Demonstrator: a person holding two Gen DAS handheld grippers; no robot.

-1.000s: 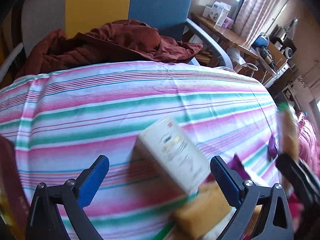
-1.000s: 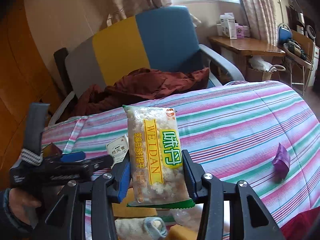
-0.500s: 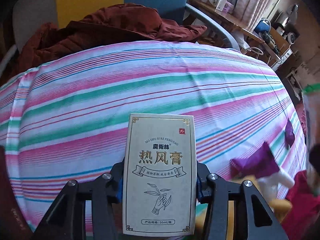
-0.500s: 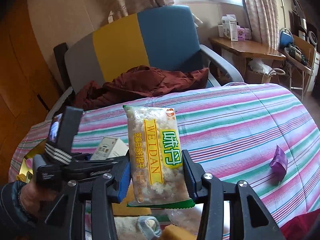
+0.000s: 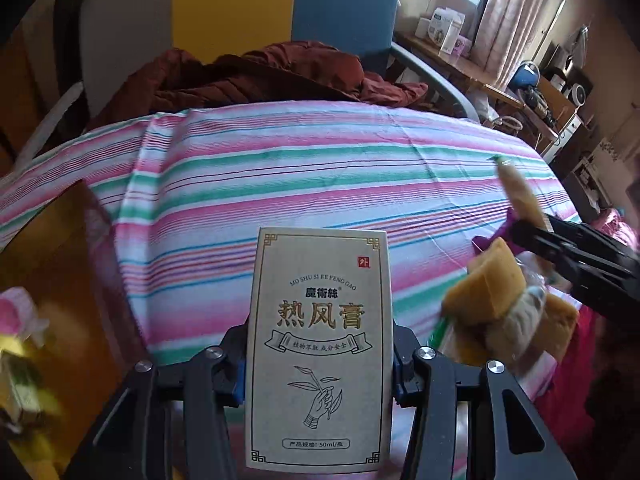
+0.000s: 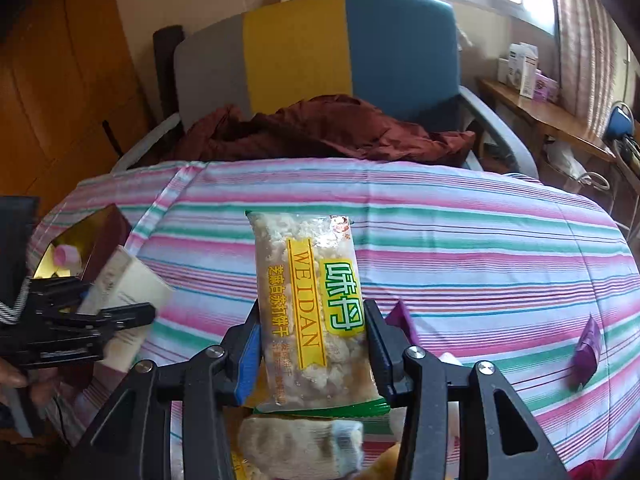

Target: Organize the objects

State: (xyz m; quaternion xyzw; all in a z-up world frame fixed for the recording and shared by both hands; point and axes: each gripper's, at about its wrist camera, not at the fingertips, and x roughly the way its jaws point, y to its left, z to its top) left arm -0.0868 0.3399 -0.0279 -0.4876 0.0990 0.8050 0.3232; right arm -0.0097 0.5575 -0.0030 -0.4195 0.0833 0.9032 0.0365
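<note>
The left gripper point(image 5: 320, 364) is clamped on the long edges of an upright cream carton point(image 5: 320, 344), printed face toward the camera. A grip low on the carton keeps it square and leaves the upper part free for insertion into a container. Legible print: "MO SHU SI RE FENG GAO", large gold characters "热风膏", and "50ml" on the bottom line.

The right gripper point(image 6: 312, 344) is clamped on the lower half of a clear snack packet point(image 6: 312, 304), held upright at frame centre. Legible print: "WEIDAN" on the yellow band and green characters on a yellow panel. The side grip keeps the soft packet from folding.

Both items are held above the striped bed cover point(image 6: 480, 248), not resting on it. An open box with gold lining point(image 6: 80, 236) sits at the left edge of the right wrist view, holding a pink-capped item point(image 6: 66, 256); it is judged the probable destination. The carton appears beside it in that view point(image 6: 128, 300).

Unsorted items: purple wrappers point(image 6: 586, 344) at right, and a sock point(image 6: 304, 448) below the packet.
</note>
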